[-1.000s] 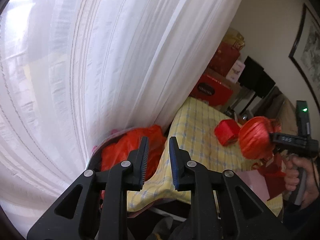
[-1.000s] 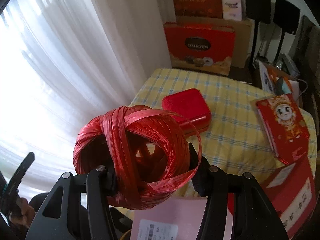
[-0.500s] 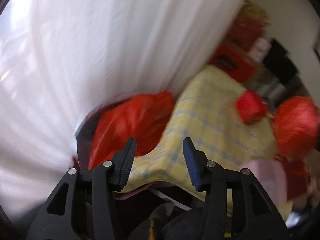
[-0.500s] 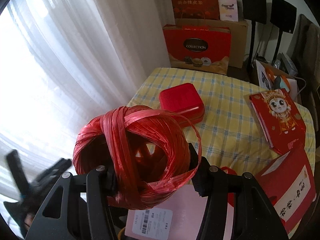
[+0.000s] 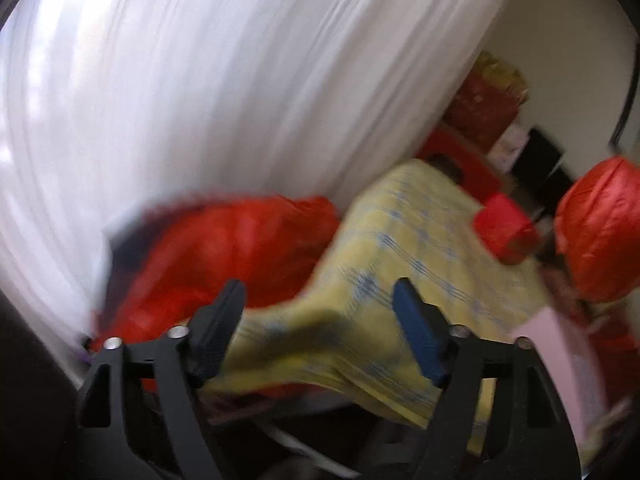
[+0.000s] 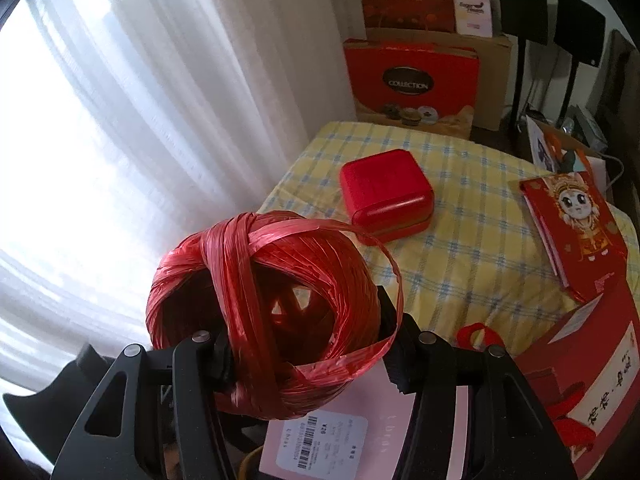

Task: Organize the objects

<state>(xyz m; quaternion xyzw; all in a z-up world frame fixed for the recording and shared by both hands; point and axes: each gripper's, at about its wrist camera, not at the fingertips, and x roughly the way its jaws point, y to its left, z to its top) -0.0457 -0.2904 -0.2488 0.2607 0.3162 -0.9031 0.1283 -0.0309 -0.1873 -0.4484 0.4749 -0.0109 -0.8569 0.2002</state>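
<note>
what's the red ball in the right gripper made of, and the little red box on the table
Ball of red twine: looks like flat plastic raffia, glossy, with fine lengthwise streaks and a loose ribbon-like strand looping off it.
Small red box: seems to be hard plastic or a smooth leatherette case; matte, rounded corners, a seam around the side. Which of the two can't be told.
</note>
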